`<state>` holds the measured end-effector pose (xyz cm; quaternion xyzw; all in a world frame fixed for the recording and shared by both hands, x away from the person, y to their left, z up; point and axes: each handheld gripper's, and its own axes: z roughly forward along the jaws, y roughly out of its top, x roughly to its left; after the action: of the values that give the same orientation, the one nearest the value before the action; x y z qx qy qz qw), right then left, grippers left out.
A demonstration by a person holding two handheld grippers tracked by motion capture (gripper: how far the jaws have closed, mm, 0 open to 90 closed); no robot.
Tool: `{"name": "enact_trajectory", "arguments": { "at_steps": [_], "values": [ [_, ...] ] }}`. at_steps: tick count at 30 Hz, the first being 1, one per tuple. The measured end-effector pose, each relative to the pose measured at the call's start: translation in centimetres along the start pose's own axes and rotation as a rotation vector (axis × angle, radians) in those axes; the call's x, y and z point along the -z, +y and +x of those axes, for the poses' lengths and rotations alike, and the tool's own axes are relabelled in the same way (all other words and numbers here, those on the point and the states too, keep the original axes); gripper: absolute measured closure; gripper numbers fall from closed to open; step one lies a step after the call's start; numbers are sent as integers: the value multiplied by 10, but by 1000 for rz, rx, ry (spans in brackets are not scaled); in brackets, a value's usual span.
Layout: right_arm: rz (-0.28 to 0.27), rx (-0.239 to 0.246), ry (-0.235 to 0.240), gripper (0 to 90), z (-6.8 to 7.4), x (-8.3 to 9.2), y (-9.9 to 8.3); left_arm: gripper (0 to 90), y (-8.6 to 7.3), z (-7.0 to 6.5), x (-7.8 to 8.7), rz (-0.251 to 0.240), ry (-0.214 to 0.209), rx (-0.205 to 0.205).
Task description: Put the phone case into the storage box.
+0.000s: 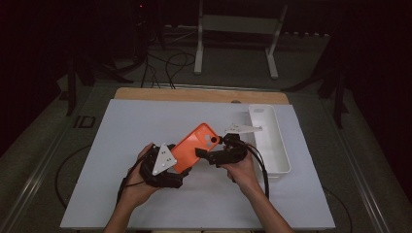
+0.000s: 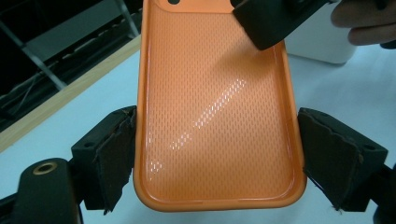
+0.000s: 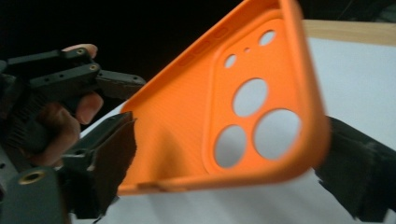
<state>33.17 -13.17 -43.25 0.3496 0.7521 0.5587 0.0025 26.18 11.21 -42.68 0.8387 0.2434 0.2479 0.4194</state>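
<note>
An orange phone case (image 1: 192, 143) is held up over the white mat between both grippers. My left gripper (image 1: 182, 164) is shut across its lower end, and in the left gripper view both pads press the long edges of the case (image 2: 215, 93), inner side up. My right gripper (image 1: 210, 145) is shut on the camera end. In the right gripper view the case (image 3: 187, 116) tilts between the jaws with its round camera cut-outs showing. The left gripper's black body (image 3: 70, 74) and a hand show behind it.
A long white tray (image 1: 283, 145) lies on the mat's right side, just beyond the right hand. The white mat (image 1: 145, 121) covers a wooden table (image 1: 194, 94). Cables and a metal frame stand on the dark floor behind.
</note>
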Motion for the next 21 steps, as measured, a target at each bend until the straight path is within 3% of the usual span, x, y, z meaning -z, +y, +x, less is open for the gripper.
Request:
{"name": "enact_trajectory", "arguments": {
  "at_steps": [6, 9, 12, 21],
  "values": [
    [24, -67, 73, 240, 0, -6, 0, 164, 0, -1, -1, -2, -10, -2],
    [35, -119, 112, 398, -1, -9, 0, 164, -1, -1, -2, 0, -13, 1],
    [63, -180, 112, 578, -2, -13, -1, 164, -2, 0, -3, 2, -18, 8],
    [47, -199, 137, 783, 4, -13, 0, 164, -5, 1, -7, 23, -38, 10]
  ]
}}
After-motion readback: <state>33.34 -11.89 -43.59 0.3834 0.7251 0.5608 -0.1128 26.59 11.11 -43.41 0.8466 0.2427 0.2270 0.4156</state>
